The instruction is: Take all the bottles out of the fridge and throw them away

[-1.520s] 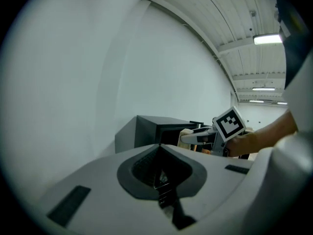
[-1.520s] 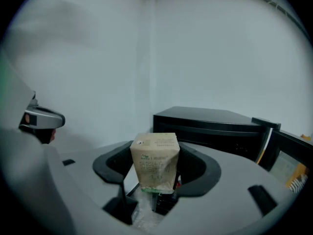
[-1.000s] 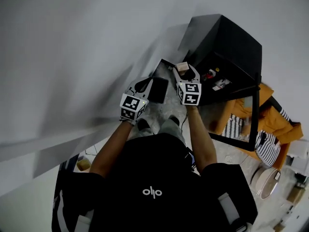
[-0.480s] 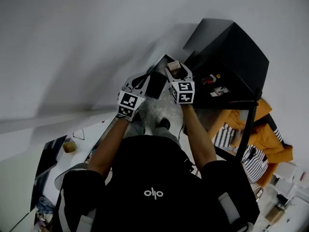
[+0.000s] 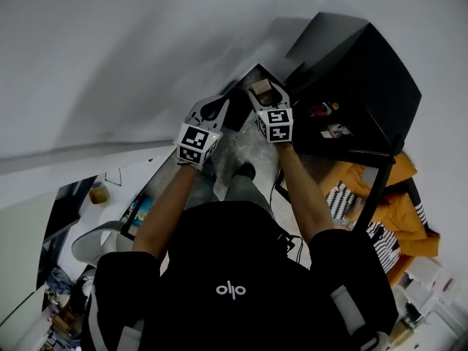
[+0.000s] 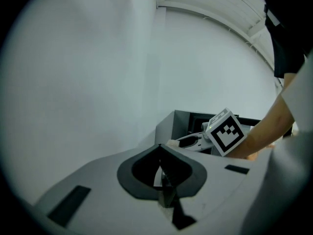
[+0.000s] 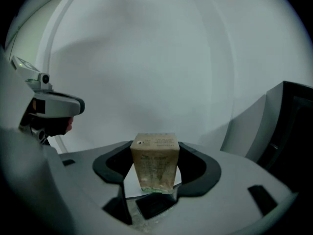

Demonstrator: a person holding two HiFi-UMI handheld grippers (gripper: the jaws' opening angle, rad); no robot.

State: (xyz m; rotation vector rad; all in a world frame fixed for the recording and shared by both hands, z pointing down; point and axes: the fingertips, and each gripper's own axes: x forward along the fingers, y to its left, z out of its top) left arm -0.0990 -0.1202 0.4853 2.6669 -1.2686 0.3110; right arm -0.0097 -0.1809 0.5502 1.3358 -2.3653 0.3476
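Observation:
A small brown carton sits between the pads of my right gripper, which is shut on it. The head view shows that carton held out ahead of the right gripper, just left of the black fridge. Small items show inside the fridge; I cannot tell what they are. My left gripper is shut with nothing in it. It hangs beside the right one, which shows with its marker cube in the left gripper view.
A dark open-topped box with grey walls stands against the white wall between the two grippers. Orange and striped cloth lies on the floor right of the fridge. The person's feet stand below the grippers.
The head view has swung, so the fridge now sits higher and further right. Both grippers have risen a little in view, and the carton stays in the right gripper's grip.

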